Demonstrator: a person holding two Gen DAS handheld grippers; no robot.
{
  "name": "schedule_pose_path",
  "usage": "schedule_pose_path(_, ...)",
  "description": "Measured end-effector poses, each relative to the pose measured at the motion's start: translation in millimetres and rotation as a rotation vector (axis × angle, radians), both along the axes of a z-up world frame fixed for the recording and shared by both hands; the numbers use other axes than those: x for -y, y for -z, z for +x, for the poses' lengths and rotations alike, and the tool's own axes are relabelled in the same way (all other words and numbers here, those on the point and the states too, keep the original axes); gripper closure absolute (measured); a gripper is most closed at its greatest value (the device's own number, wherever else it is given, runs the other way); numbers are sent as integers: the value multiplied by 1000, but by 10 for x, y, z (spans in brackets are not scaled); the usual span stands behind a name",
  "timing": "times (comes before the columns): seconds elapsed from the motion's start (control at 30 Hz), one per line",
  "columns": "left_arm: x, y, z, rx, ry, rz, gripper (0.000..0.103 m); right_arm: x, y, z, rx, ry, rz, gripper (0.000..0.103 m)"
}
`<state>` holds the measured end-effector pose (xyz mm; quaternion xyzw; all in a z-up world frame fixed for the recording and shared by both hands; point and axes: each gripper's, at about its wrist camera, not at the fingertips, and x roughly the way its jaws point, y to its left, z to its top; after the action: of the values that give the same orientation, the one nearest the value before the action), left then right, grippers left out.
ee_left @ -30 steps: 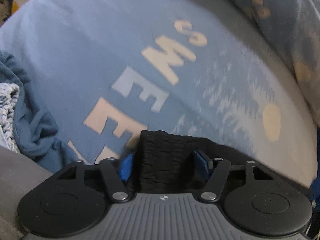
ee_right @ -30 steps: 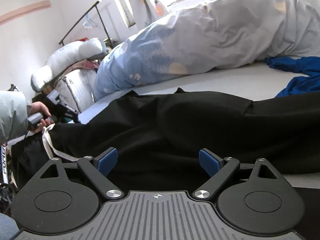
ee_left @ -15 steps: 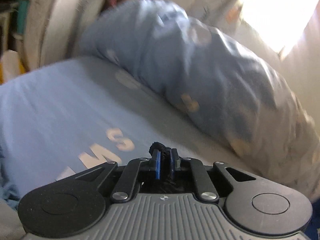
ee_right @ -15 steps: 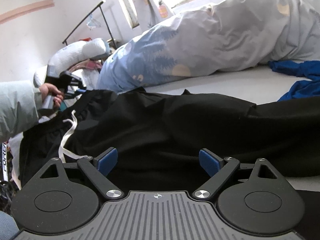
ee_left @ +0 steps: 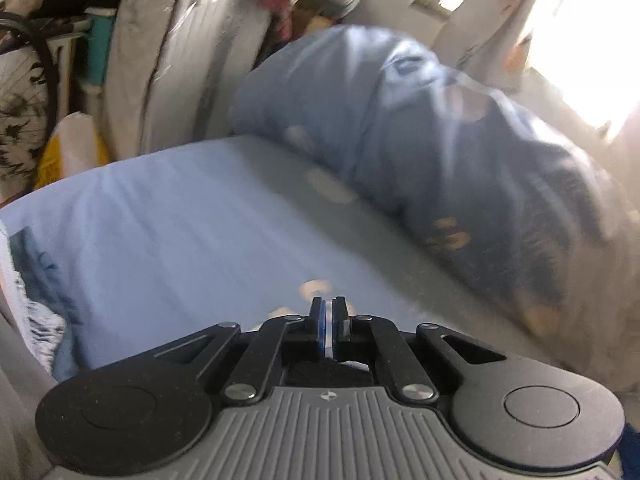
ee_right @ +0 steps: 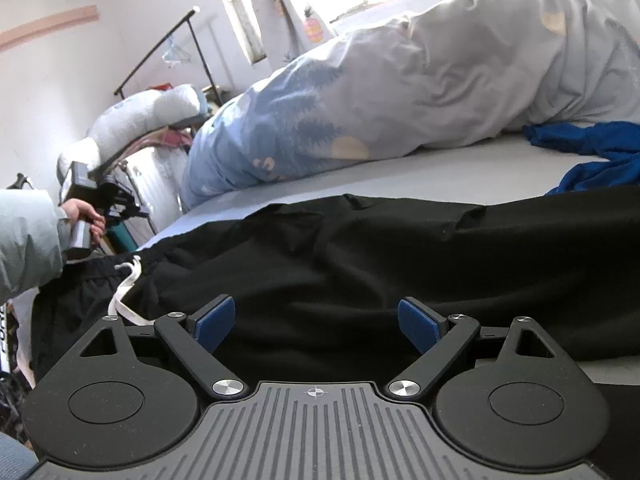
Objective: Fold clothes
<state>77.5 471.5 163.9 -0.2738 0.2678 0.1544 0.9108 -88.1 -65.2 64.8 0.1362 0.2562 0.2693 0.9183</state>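
Black trousers [ee_right: 360,264] with a white drawstring [ee_right: 124,292] lie spread across the bed. My right gripper [ee_right: 316,320] hovers just over them, open, with nothing between its blue pads [ee_right: 212,322]. In the left wrist view my left gripper [ee_left: 329,328] is shut, pads almost touching, and only a thin light slit shows between them. Black cloth [ee_left: 324,374] shows under the finger roots; I cannot tell if it is pinched. In the right wrist view a person's hand [ee_right: 80,216] holds the left gripper [ee_right: 120,204] above the waistband end.
A bunched blue-and-white duvet [ee_right: 400,92] runs along the far side of the bed sheet [ee_left: 180,220]. A blue garment [ee_right: 592,156] lies at the right. Other clothes [ee_left: 36,300] sit at the left edge. Wrapped bedding [ee_left: 168,60], a bicycle wheel [ee_left: 20,100] and a clothes rack [ee_right: 160,52] stand beyond.
My left gripper went from open around the black waistband to shut, then rose and tilted up. The waistband lifted with it, then sank back lower. The right gripper stayed put.
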Motion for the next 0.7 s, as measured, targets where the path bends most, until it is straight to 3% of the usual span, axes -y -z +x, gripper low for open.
schedule_pose_path(0.07, 51, -63, -131, 45, 28, -12, 73, -4, -9, -4, 3, -1, -3, 12)
schedule_pose_path(0.13, 86, -130, -290, 77, 60, -16, 44, -6, -27, -11, 10, -2, -3, 12)
schedule_pose_path(0.23, 152, -229, -606, 115, 95, 20, 18, -9, -54, -23, 20, -4, -2, 12)
schedule_pose_path(0.37, 177, -308, -1168, 156, 98, 17, 10, -12, -89, -37, 34, -7, -1, 11)
schedule_pose_path(0.47, 220, -374, -1553, 157, 72, 79, 0, -8, -147, -53, 54, -13, -5, 11)
schedule_pose_path(0.63, 351, -333, -1984, 80, 87, 163, 0, 7, -234, -128, 100, -14, -7, 7)
schedule_pose_path(0.7, 373, -228, -2076, 24, 74, 161, 0, 9, -260, -152, 119, -16, -6, 7)
